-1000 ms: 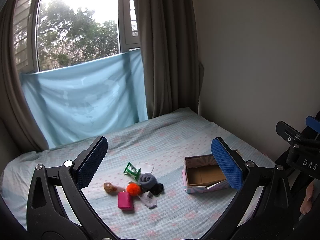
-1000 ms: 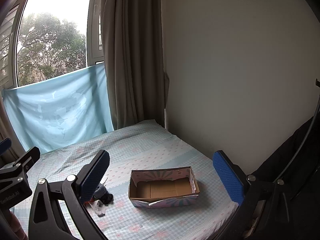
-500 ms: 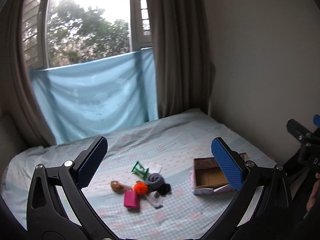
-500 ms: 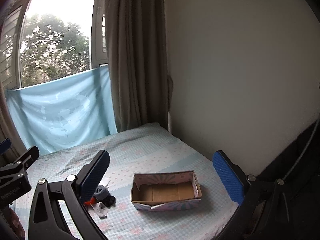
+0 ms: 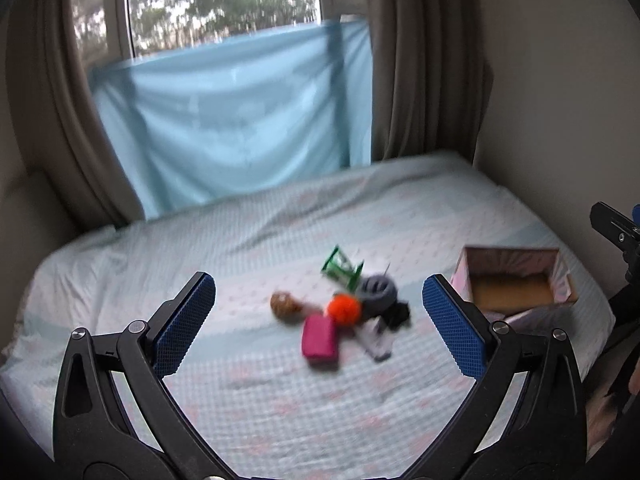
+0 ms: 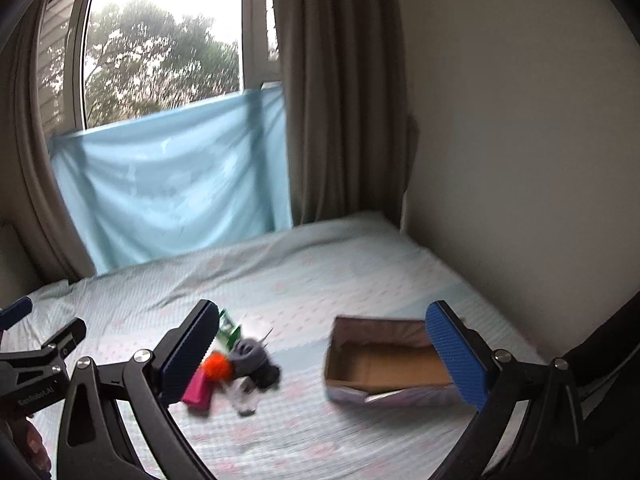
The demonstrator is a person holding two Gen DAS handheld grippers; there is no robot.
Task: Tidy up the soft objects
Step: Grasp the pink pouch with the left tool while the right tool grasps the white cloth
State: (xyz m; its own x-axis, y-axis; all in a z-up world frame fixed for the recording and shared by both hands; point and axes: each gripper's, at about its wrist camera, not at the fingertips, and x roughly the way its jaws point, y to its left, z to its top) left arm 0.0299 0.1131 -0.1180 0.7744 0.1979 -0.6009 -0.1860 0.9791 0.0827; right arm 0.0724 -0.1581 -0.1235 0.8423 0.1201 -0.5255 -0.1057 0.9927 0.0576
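Note:
A small pile of soft things lies on the bed: an orange pompom [image 5: 343, 309], a pink pouch [image 5: 319, 337], a grey rolled sock [image 5: 378, 289], a brown ball [image 5: 283, 304], a green packet [image 5: 341, 268], a black piece [image 5: 398, 314] and a clear packet [image 5: 376, 342]. An open empty cardboard box [image 5: 514, 285] stands right of the pile. My left gripper [image 5: 318, 332] is open and empty, above the bed short of the pile. My right gripper [image 6: 322, 354] is open and empty, between the pile [image 6: 232, 364] and the box [image 6: 386, 362].
The bed [image 5: 256, 240] has a pale blue patterned sheet. A blue cloth [image 5: 240, 128] hangs under the window with brown curtains on both sides. A wall [image 6: 520, 140] runs along the bed's right side. The left gripper's body [image 6: 36, 368] shows at the right view's left edge.
Both views have swung left and tilted down toward the bed. The pile and box now appear larger and nearer. Both grippers stay open.

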